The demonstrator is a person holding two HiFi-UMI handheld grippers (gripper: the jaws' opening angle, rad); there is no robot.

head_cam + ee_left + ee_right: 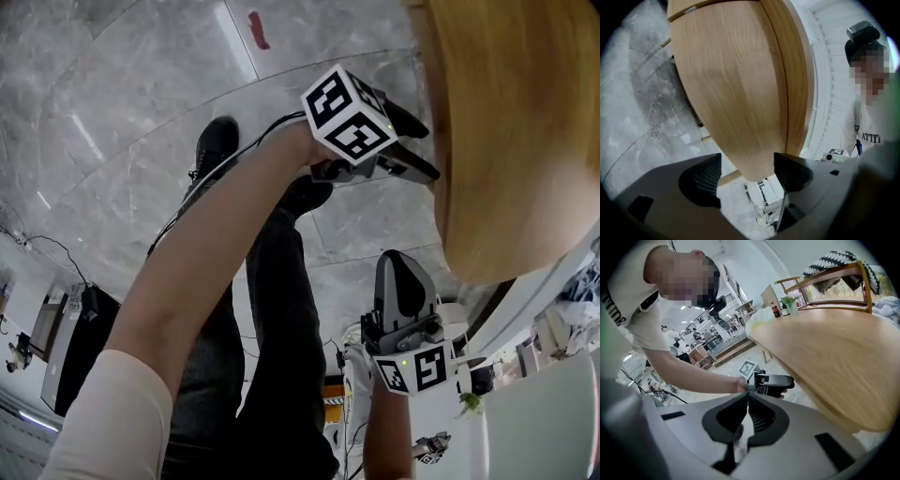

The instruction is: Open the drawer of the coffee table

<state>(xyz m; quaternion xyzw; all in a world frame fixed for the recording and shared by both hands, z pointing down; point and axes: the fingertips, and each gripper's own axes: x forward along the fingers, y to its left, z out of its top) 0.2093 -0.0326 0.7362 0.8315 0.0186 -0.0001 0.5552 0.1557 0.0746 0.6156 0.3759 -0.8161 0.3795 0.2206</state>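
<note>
The coffee table [511,141] is pale oak with a rounded edge. In the left gripper view its curved wooden side [736,89] fills the frame, and a thin seam [781,70] runs down it. My left gripper [747,176] is held level against that side with its jaws open. The wood's lower edge sits between the pads [705,180] without being pinched. In the head view the left gripper [420,150] is at the table's rim. My right gripper [747,398] is shut on nothing and hangs lower [405,272], beside the table, looking at the left gripper [772,383].
Grey marble floor [141,84] lies below, with the person's legs and a black shoe [214,145] on it. White furniture [544,412] stands at the lower right. On the far end of the tabletop [834,348] are bottles and a small plant [787,305], and a chair with striped cloth [834,261] stands behind.
</note>
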